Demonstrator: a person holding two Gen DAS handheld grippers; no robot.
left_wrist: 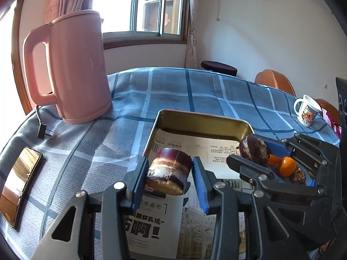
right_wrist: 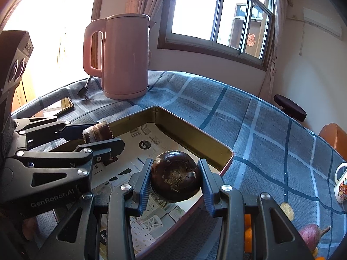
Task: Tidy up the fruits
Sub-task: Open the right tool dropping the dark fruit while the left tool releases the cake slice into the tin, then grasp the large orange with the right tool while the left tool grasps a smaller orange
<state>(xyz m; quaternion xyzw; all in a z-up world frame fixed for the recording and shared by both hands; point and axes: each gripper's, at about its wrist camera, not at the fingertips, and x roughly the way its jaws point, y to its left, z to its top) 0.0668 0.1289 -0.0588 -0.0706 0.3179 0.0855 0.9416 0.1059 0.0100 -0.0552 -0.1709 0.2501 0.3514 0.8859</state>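
Observation:
My left gripper is shut on a short dark purple sugarcane piece and holds it above the paper-lined metal tin. My right gripper is shut on a round dark water chestnut over the tin's near right part. The left gripper with the sugarcane piece shows at left in the right wrist view. The right gripper with the chestnut shows at right in the left wrist view. Small oranges lie behind it.
A pink electric kettle with its plug stands at the back left. A phone lies at the table's left edge. A printed mug stands at the right. A sweet potato lies on the checked cloth beside the tin.

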